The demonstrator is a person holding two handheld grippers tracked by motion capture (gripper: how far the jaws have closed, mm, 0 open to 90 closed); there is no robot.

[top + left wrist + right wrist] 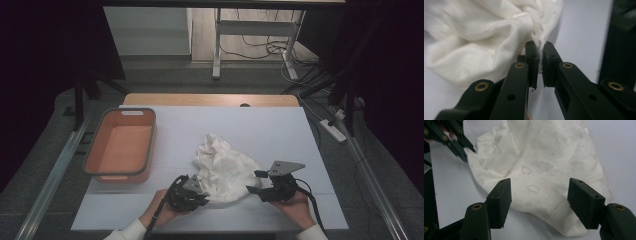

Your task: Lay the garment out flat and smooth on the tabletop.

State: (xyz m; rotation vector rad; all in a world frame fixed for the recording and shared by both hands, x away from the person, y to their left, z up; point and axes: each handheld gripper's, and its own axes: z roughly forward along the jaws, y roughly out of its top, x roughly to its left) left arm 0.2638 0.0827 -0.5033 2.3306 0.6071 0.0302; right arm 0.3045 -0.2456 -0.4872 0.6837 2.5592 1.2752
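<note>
Lying crumpled on the white table cover (280, 130), near the person's edge and between the two tools: a white garment (222, 167), well apart from the orange bin (120, 146) at the table's left. Pinched at its near-left corner by the left gripper (196, 189); in the left gripper view, jaws nearly together with a thin twist of cloth (540, 41) caught between them, the rest of the fabric bunched up and away to the left. Seen again in the right gripper view at upper left, that same left gripper (461, 148) biting the garment's edge. Held just at the near-right hem, the right gripper (256, 182), jaws spread wide apart and clamped on nothing; between them in its own view, the garment (541, 167) spread across the table, hem running close to the far jaw. Cannot tell whether either jaw touched the cloth there.

Soft, thin knit, off-white, heavily wrinkled, heaped higher at the far end. Faintly printed with small cloud-like shapes, paler than clear. Finished along one curved edge with a stitched hem, doubled rows of thread showing. Folded over itself in thick rolls on the left gripper's side.
</note>
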